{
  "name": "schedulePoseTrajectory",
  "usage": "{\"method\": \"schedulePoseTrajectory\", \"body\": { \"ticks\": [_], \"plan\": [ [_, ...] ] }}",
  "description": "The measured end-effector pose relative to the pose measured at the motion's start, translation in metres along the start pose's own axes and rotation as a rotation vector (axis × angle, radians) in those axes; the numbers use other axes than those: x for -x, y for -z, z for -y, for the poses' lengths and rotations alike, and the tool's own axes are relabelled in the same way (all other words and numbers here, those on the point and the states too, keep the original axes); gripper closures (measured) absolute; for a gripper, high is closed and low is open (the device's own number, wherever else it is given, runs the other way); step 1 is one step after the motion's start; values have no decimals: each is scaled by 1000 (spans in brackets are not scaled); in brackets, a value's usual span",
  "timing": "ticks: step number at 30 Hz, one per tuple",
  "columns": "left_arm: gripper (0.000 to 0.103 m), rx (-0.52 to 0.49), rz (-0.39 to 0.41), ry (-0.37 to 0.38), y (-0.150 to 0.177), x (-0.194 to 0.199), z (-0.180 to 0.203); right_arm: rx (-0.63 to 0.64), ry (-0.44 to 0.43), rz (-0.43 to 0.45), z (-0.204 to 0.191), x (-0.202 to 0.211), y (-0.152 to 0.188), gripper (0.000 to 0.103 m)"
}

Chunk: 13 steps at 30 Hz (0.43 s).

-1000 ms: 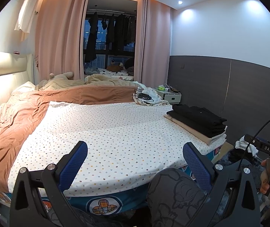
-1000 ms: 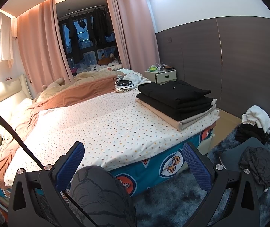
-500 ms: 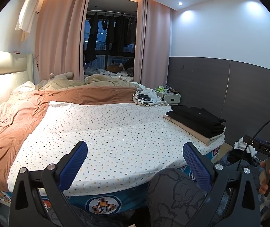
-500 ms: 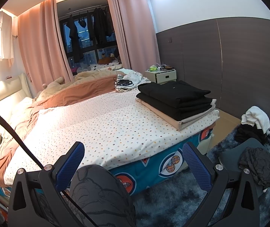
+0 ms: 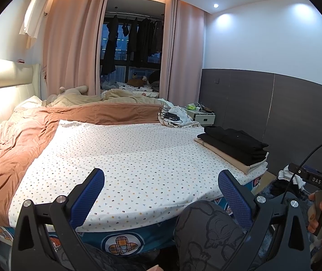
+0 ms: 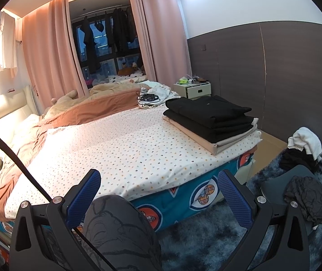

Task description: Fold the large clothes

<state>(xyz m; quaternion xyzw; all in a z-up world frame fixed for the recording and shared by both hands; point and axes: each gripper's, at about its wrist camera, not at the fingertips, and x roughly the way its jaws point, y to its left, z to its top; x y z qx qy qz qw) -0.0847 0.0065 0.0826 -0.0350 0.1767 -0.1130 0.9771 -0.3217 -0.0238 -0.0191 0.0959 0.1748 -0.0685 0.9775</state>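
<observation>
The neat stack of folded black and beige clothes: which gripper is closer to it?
Right. The right gripper has the stack just ahead-right; the left gripper sees the stack farther right.

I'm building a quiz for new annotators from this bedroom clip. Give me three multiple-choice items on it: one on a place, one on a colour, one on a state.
1. Where does the folded stack lie?
A. on the rug
B. on the bed's right front corner
C. on the nightstand

2. What colour is the stack's bottom garment?
A. beige
B. red
C. blue

3. How do the left tongs and the right tongs stand?
A. both shut on cloth
B. one open, one shut
C. both open, holding nothing

Answers:
1 B, the stack sits on the dotted sheet near the corner by the wall.
2 A, a beige layer shows under the black ones.
3 C, the blue pads stand wide apart in both wrist views with nothing between them.
</observation>
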Motion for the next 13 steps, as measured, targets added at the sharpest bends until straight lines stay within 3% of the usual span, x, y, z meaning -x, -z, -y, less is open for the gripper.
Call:
{"method": "schedulePoseTrajectory", "body": {
  "ticks": [13],
  "plan": [
    [0,1,0,0,1,0,0,2,-1,-6,0,-2,1,0]
  ]
}}
